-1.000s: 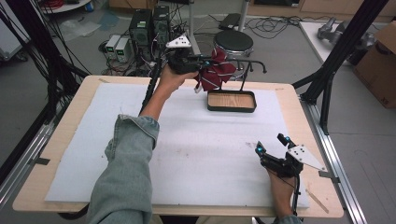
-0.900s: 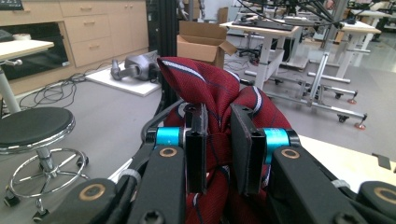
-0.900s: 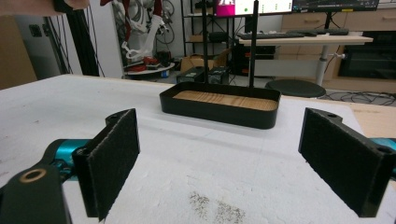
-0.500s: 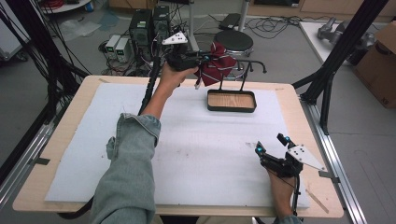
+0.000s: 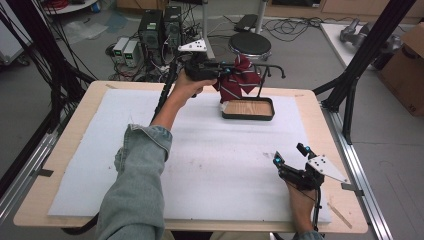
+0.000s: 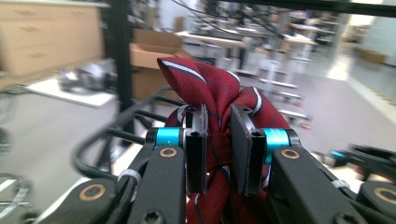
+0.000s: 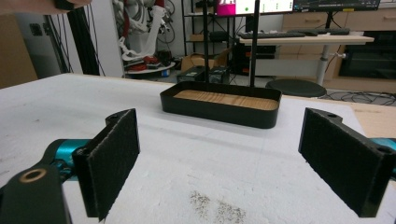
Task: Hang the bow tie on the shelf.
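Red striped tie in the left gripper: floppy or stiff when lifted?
Likely floppy: the tie bunches and folds between the left gripper fingers. Probably light, and it hangs limp beside the rack. Woven cloth, so probably not slippery.

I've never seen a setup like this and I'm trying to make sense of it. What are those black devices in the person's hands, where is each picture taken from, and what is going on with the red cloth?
No robot here: a person holds a hand-operated pair of tongs in each hand. The high view looks down from above the table; the other two pictures come from cameras riding on each tool, looking along its black jaws.

The left tongs are shut on a red striped tie, held up at the far side by a black stand that rises from a tray with a wooden floor. The right tongs rest near the front edge, jaws open, holding nothing. A white foam sheet covers the table.
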{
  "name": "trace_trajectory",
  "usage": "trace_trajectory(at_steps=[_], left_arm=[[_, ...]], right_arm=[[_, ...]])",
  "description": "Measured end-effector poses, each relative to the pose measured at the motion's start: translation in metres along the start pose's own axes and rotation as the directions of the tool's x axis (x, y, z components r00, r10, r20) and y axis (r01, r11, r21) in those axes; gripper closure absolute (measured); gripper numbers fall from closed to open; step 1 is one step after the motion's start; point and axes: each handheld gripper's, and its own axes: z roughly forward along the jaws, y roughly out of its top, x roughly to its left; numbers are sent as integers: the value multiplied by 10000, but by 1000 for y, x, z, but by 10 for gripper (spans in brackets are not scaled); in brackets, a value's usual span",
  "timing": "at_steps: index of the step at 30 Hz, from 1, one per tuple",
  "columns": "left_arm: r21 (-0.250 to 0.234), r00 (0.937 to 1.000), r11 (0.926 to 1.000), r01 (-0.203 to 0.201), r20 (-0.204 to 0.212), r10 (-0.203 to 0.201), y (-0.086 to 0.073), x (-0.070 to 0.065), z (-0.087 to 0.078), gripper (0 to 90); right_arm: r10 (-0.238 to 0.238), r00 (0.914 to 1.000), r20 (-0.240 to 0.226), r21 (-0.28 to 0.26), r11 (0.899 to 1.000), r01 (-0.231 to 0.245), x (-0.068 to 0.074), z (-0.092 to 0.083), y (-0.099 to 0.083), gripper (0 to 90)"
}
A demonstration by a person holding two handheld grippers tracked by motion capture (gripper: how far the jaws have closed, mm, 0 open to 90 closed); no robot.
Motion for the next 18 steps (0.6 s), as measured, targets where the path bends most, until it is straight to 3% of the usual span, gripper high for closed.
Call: trace_trajectory(at_steps=[1, 2, 3, 4, 8, 12, 15, 18], left_arm=[[-97, 9992, 9999, -52, -389, 48, -1, 2, 1, 764], [-243, 9930, 9997, 29, -1181, -58, -4, 7, 2, 764], [-243, 9930, 9997, 29, -1181, -58, -4, 7, 2, 764], [-282, 9895, 9996, 96, -1439, -136, -5, 10, 3, 764], [-42, 9660, 9985, 547, -2527, -540, -14, 21, 1, 764], [44, 9517, 9955, 945, -2937, -890, -20, 29, -3, 763], [497, 9485, 9933, 1045, -3053, -845, -28, 32, -5, 763], [772, 9495, 9910, 1093, -3032, -811, -33, 32, -7, 761]], right_arm=[[0, 10000, 0, 0, 10000, 0, 0, 0, 0, 115], [3, 10000, -10, 3, 10000, -3, 0, 0, 0, 116], [3, 10000, -10, 3, 10000, -3, 0, 0, 0, 116], [-7, 10000, -35, 13, 10000, 7, 0, 0, 0, 115], [3, 10000, -56, 14, 10000, -3, 0, 0, 0, 115], [1, 10000, -53, 18, 10000, -1, 0, 0, 0, 116], [53, 10000, -77, 41, 10000, -53, 1, 0, 0, 115], [30, 10000, -87, 46, 10000, -29, 1, 0, 0, 115]])
